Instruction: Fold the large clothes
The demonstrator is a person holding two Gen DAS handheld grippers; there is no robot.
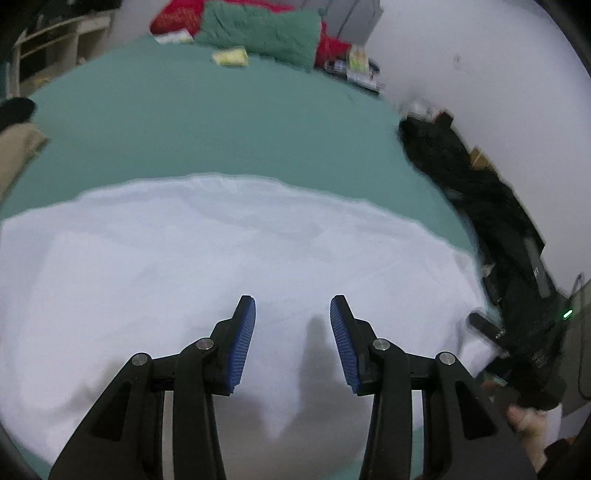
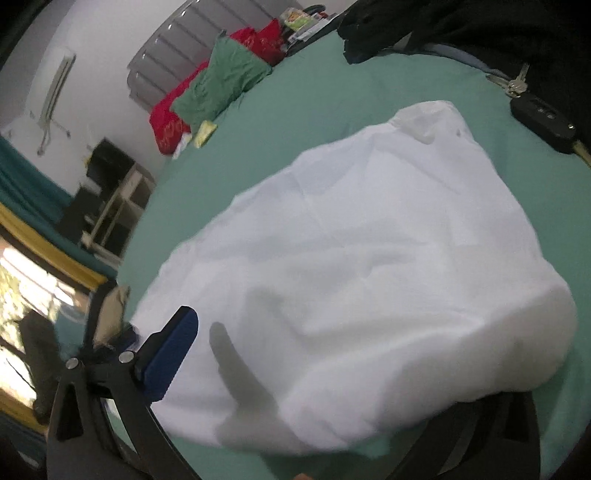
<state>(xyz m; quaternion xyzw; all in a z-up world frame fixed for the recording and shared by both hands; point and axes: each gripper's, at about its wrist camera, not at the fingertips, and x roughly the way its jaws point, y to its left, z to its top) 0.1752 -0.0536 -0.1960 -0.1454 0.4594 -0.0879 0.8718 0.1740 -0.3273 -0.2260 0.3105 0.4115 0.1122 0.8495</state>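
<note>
Now | left tongs (image 1: 292, 314) apart over white garment (image 1: 229, 258) | right tongs (image 2: 295, 354) half hidden, state unclear | keys (image 2: 515, 84) right-view only

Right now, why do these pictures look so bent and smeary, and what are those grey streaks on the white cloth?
Left wrist view: the fisheye lens bulges the green bed into a dome, and the far pillows are blurred. The grey streak on the white garment looks like the left gripper's shadow. Right wrist view: tilted and motion-smeared, the window glares, and a similar finger shadow crosses the cloth.
</note>
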